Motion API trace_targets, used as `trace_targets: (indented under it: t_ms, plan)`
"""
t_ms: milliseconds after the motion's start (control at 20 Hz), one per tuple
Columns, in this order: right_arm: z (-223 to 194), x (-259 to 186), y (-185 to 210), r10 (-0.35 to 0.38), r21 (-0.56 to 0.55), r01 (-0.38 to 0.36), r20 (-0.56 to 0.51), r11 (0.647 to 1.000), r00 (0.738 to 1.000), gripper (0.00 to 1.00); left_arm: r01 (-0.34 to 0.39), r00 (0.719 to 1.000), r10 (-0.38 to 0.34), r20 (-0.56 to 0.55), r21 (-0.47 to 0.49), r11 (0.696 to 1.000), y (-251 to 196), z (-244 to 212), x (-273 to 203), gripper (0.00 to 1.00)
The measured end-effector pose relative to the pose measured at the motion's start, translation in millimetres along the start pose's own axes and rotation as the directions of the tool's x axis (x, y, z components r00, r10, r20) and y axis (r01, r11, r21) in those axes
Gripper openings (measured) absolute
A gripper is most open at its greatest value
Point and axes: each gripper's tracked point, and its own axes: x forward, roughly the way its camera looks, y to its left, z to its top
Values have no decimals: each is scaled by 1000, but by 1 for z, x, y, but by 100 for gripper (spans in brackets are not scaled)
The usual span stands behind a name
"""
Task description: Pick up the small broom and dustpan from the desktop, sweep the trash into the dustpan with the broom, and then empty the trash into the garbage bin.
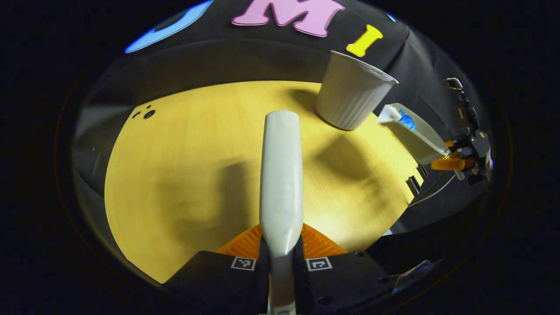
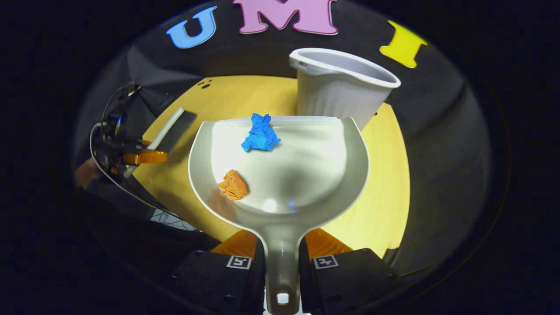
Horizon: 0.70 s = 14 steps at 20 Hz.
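My left gripper is shut on the small white broom, which points forward over the yellow desktop. My right gripper is shut on the handle of the white dustpan, held above the desk. Inside the pan lie a blue paper ball near its front lip and an orange paper ball at its left side. The white ribbed garbage bin stands just beyond the pan's front edge. In the left gripper view the dustpan hangs to the right of the bin.
The round yellow desk ends at a curved edge with black cloth all around. Small dark holes mark the desk's far left. In the right gripper view the other gripper and its cables hang at the left with the broom.
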Motion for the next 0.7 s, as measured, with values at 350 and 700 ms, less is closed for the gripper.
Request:
trace_targets:
  t_ms: [350,700]
  plan:
    - [43,-79,-54,-97,169,90,35,981,995,36,4,1000,-1,31,-68,998,8,-24,-10,27]
    - [123,-81,-115,-192,245,161,107,956,976,36,9,1000,-5,27,-137,991,43,-26,-7,27]
